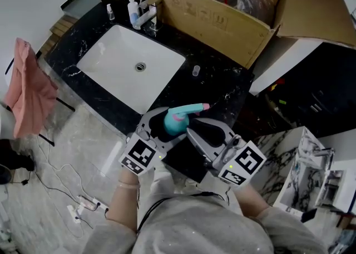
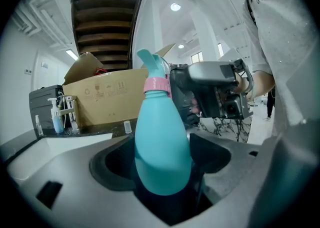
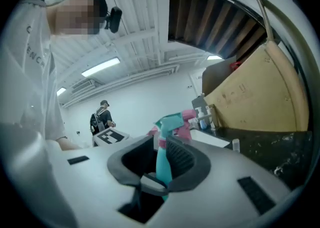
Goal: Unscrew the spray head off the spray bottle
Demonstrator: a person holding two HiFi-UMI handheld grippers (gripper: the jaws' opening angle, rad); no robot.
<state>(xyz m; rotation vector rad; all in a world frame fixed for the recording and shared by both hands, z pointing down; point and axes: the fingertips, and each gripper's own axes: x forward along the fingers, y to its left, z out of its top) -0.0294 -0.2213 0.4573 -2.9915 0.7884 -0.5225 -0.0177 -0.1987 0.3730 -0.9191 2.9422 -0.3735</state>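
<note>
The left gripper [image 1: 160,123] grasps the teal spray bottle [image 2: 162,147] round its fat body, jaws wide, held in the air near the sink [image 1: 119,63]. The right gripper [image 3: 162,159] pinches the spray head [image 3: 169,122] between near-closed jaws.
</note>
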